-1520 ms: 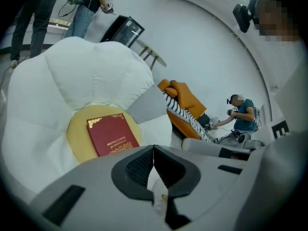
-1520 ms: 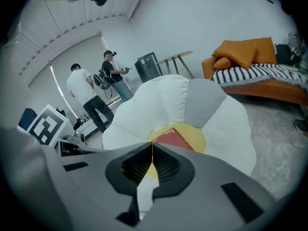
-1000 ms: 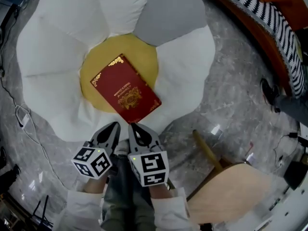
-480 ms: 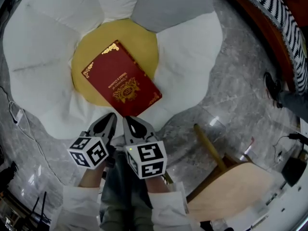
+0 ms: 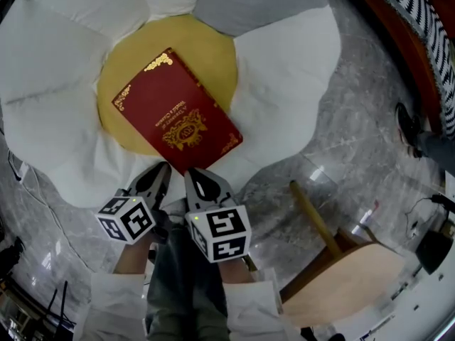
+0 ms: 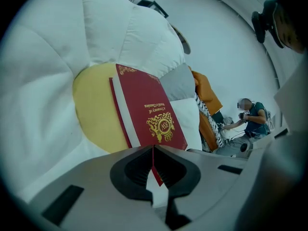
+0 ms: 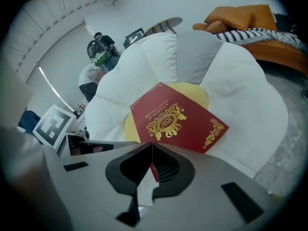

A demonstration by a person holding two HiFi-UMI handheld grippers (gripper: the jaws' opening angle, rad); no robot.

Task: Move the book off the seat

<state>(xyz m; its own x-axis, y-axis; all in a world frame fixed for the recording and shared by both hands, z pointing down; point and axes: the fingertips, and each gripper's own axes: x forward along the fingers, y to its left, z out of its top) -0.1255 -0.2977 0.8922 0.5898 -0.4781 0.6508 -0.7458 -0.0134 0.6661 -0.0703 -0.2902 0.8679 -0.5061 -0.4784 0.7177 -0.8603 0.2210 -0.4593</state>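
Twice found jaws closed, empty: left gripper (image 5: 161,173), right gripper (image 5: 193,176). Located book (image 5: 178,110) just above tips, long axis upper-left to lower-right, corner nearer right.

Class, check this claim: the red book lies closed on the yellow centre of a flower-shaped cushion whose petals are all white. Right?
Not quite: there is one grey petal among the white ones, as the head view shows. The red book does lie closed on the yellow centre.
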